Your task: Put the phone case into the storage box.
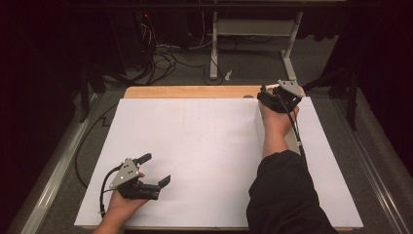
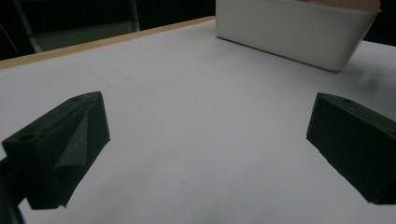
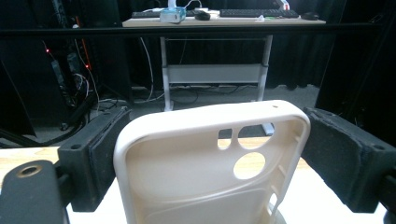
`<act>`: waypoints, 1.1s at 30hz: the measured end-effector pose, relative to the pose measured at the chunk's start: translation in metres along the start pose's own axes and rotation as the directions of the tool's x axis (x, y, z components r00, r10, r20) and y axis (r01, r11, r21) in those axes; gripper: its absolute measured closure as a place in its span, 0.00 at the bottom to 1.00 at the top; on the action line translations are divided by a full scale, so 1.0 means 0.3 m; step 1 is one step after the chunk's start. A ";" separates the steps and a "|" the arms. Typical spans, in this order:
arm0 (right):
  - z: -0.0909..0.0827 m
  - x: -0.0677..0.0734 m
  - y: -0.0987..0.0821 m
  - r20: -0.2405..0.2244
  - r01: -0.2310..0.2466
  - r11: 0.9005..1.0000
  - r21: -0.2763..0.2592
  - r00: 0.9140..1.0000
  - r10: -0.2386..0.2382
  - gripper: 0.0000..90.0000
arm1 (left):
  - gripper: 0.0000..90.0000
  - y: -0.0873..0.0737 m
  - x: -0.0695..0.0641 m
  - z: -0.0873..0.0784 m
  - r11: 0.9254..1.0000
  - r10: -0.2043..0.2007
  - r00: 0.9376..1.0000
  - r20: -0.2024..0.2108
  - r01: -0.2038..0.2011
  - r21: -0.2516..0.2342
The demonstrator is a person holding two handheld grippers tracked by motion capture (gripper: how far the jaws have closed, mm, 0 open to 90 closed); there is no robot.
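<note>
Gripping the cream phone case (image 3: 210, 163) squarely in our right gripper (image 3: 210, 154) at the table's (image 1: 195, 146) far edge, we kept our left gripper (image 2: 205, 144) open and idle near its front-left corner.

**Dim lab or recording workspace**

Looks like a lab set up for recording. Dark curtains on all sides, grey carpet floor (image 1: 253, 61) underneath. Wooden table (image 1: 195, 91) covered with a plain white sheet (image 1: 209, 156), flanked by metal rails (image 1: 53, 175). Tangled cables (image 1: 163, 61) and small red indicator lights (image 3: 46, 49) against the back wall. Beyond, a white-framed desk (image 3: 219, 21) carrying a keyboard (image 3: 257, 13) and a mouse (image 3: 201, 15).
</note>
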State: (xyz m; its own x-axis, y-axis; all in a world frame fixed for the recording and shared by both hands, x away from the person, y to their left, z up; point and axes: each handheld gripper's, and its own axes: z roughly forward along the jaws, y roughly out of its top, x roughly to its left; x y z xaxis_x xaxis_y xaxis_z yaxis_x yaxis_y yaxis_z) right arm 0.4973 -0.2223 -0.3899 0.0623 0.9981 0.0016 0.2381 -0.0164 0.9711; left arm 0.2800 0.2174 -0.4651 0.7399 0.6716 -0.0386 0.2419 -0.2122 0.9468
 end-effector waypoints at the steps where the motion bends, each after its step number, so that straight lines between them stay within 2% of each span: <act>1: 0.002 0.000 0.000 -0.001 0.000 1.000 -0.001 1.000 0.000 0.13 | 0.01 0.000 0.000 0.000 1.000 0.000 1.000 0.001 0.000 -0.001; 17: 0.025 0.002 0.006 -0.019 0.011 1.000 0.003 1.000 -0.011 0.13 | 0.01 -0.004 0.001 0.004 1.000 -0.002 1.000 -0.002 0.002 0.011; 33: 0.029 0.003 0.006 -0.015 0.013 1.000 0.008 1.000 -0.013 0.12 | 0.01 -0.005 0.002 -0.003 1.000 -0.004 1.000 -0.007 0.004 0.006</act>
State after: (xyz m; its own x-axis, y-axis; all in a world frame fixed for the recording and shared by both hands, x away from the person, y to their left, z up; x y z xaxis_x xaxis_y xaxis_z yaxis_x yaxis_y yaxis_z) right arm 0.5062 -0.2219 -0.3902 0.0444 0.9990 -0.0073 0.2462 -0.0039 0.9692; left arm 0.2797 0.2188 -0.4663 0.7345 0.6773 -0.0406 0.2492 -0.2137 0.9446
